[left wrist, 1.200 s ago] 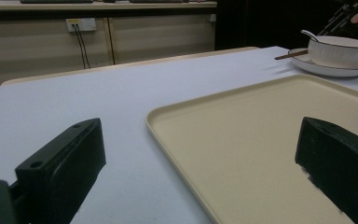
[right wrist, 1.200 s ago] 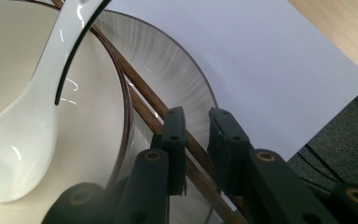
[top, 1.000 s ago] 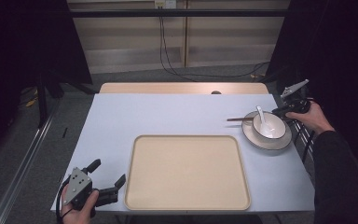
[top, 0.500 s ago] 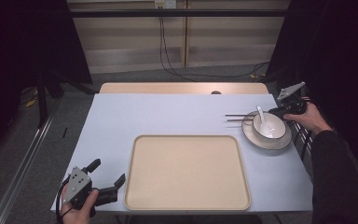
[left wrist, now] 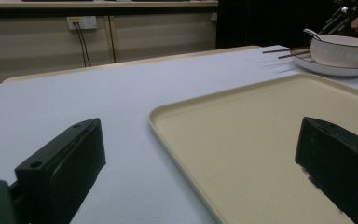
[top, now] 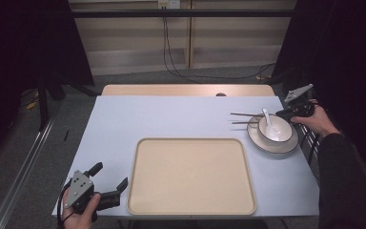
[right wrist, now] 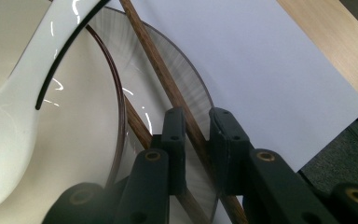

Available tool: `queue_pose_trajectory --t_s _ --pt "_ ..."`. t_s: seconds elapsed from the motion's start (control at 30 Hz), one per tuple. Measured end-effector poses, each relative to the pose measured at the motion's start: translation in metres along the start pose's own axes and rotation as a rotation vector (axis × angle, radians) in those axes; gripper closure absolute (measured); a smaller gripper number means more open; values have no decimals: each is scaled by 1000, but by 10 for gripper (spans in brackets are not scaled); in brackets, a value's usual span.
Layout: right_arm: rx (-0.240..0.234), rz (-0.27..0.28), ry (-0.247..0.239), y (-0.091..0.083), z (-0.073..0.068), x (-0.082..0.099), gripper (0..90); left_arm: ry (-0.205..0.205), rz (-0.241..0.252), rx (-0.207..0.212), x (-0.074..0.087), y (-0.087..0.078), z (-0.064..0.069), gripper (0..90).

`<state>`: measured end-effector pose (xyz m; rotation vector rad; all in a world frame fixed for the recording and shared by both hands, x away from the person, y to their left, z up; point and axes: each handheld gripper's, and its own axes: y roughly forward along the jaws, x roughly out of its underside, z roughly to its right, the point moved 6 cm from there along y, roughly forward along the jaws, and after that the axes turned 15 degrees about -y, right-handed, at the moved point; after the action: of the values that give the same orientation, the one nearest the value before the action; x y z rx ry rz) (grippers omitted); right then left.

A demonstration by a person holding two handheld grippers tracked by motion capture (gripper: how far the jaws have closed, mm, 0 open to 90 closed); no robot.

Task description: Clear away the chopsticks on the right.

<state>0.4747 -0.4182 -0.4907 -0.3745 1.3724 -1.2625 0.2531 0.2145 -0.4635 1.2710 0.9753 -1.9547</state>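
Note:
A white bowl (top: 276,130) with a white spoon (top: 265,116) in it stands on a plate (top: 272,147) at the table's right side. Two brown chopsticks (top: 242,115) lie across the plate's far rim, tips pointing left and spread apart. My right gripper (top: 281,113) is at their right ends. In the right gripper view its jaws (right wrist: 196,114) are shut on one chopstick (right wrist: 161,65); the other chopstick (right wrist: 137,125) passes beside the bowl (right wrist: 74,135) and under the left jaw. My left gripper (top: 110,175) stands open at the near left, its jaws (left wrist: 200,154) straddling the beige tray's (left wrist: 242,121) corner with nothing between them.
The large beige tray (top: 190,176) lies bare at the near middle of the pale blue table (top: 147,114). The table's wooden far edge (top: 186,89) and a dark floor lie beyond. A person's sleeve (top: 343,181) runs along the right edge.
The two chopsticks, close together a second ago, now lie spread apart, the far one swung toward the table's back. Both hands have stayed where they were.

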Motion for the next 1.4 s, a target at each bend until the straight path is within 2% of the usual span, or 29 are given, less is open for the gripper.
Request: queue_pose_trajectory --t_s 0.1,0.2,0.27,0.3,0.33,0.4,0.47,0.5,0.63,0.67,0.7,0.73,0.77,0.8,0.83,0.87,0.9,0.93,0.97,1.03,1.1,1.13,1.17,1.27,1.3,1.4 --pt "-7 -39 -8 0 0 1 798 7 -4 0 0 0 0 15" --pt "-1 -34 -10 0 1 1 813 6 -3 1 0 -1 0 15" --pt "-16 -27 -11 0 0 1 843 -1 -2 -1 0 0 0 15" --pt "3 -39 -13 0 1 2 854 -3 -2 -2 0 0 -1 15" --pt "-14 -29 -12 0 1 2 855 2 -3 -3 0 0 -1 15" --pt "-3 -38 -14 -1 1 3 857 2 -5 -1 0 0 0 15" --pt "-5 -21 -23 -1 2 2 858 4 -6 -2 1 0 -1 15" --pt "8 5 -15 -5 4 0 858 6 -5 -3 0 0 0 15" --pt "34 29 -3 -13 7 0 858 8 -1 -3 0 0 0 15" --pt "26 31 15 -16 6 1 858 8 -1 -3 0 0 0 15" --pt "47 21 36 -19 6 2 858 9 -1 -3 0 0 0 15" --pt "47 21 36 -19 6 2 858 9 -1 -3 0 0 0 16" --pt "27 32 45 -21 6 3 858 14 -4 -3 0 0 0 16" --pt "30 36 61 -23 5 4 858 17 -7 -7 1 1 0 16" --pt "43 49 97 -29 6 6 858 21 -5 -3 0 1 -1 16" --pt "43 49 97 -29 6 6 858 21 -1 -9 0 1 0 16" --pt "53 76 126 -36 5 7 858 35 -5 -8 0 1 -1 16" --pt "53 76 126 -36 5 7 858 47 -3 -14 -1 1 -1 16" --pt "76 93 145 -43 5 7 858 52 -1 -16 -2 1 -2 16" --pt "71 107 154 -46 4 7 859 50 3 -13 -2 1 -1 16" --pt "69 123 204 -55 -1 6 859 71 -1 -13 -2 3 -2 16" --pt "69 123 204 -55 -1 6 859 65 -4 -18 -2 3 -2 16" --pt "70 149 252 -59 -3 5 859 70 -2 -15 -2 5 -2 16" --pt "73 156 276 -63 -7 6 859 76 -13 -12 -2 9 -3 16" --pt "65 180 319 -66 -12 5 859 96 -14 -6 -4 12 -3 16" --pt "60 208 342 -70 -17 4 859 96 -7 -5 -5 15 -4 16"
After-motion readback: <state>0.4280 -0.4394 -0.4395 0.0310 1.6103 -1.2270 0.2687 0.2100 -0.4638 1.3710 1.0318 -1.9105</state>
